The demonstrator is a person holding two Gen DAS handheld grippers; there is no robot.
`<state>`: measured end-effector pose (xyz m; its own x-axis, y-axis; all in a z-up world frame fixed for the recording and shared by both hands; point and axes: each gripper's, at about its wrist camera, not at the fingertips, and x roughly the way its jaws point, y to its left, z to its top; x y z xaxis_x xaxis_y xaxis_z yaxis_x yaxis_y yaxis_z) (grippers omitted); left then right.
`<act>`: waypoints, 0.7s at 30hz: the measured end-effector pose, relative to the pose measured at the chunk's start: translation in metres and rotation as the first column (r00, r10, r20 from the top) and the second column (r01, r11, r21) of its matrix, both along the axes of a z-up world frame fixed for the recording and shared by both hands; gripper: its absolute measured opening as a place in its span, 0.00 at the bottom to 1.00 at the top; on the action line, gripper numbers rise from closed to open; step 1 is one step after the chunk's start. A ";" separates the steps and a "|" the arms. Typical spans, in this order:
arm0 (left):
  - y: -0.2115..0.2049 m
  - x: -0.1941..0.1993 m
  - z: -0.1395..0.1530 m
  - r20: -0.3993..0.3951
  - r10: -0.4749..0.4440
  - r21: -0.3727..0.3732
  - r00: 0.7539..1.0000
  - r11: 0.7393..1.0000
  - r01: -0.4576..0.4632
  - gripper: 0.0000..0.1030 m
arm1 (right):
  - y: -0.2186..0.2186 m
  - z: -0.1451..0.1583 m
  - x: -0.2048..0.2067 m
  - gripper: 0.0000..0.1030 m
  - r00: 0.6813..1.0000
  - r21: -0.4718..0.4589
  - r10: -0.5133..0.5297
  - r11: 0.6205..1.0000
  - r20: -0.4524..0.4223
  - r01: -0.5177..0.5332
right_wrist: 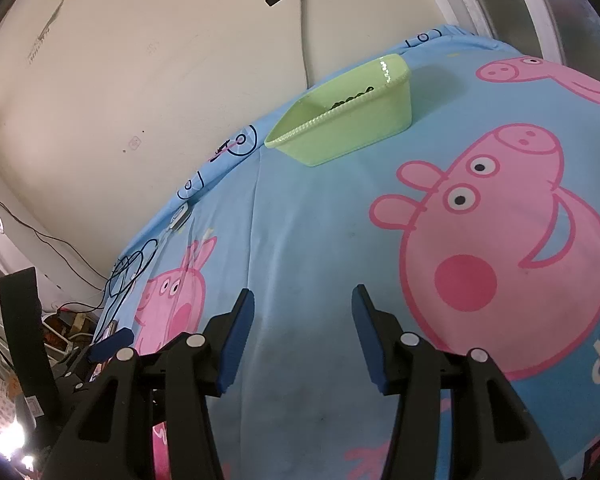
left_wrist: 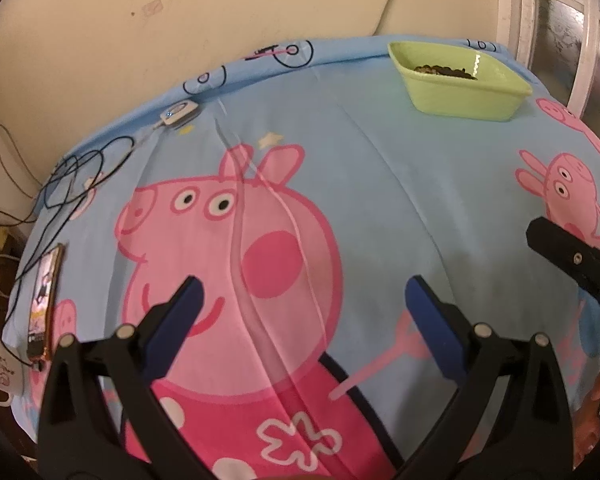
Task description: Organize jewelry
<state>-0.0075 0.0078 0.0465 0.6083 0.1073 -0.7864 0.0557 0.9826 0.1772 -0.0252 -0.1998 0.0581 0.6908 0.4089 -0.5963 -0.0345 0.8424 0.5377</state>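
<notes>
My left tool [left_wrist: 302, 304] hung wide open and empty; my right tool [right_wrist: 303, 312] stood partly open, empty too. Ahead of both lay bare blue sheet [left_wrist: 400, 184]. Beyond sat the green tray [left_wrist: 460, 96] holding dark jewelry [left_wrist: 444, 70], near the sheet's far edge.

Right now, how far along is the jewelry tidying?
Looks nearly or fully done: dark beaded jewelry already lies in the green tray. Nothing in hand: the left gripper and right gripper are open and empty. No loose jewelry shows on the sheet.
</notes>
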 end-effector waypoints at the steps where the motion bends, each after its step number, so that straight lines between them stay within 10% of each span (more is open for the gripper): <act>1: 0.000 0.000 0.000 -0.003 0.002 -0.001 1.000 1.000 -0.002 0.94 | 0.000 0.000 0.000 0.26 1.000 0.001 0.001 1.000 0.000 -0.001; 21: 0.008 -0.009 -0.007 -0.032 0.014 -0.003 0.999 1.000 -0.014 0.94 | -0.003 -0.002 -0.003 0.26 1.000 0.018 -0.007 1.000 0.001 0.007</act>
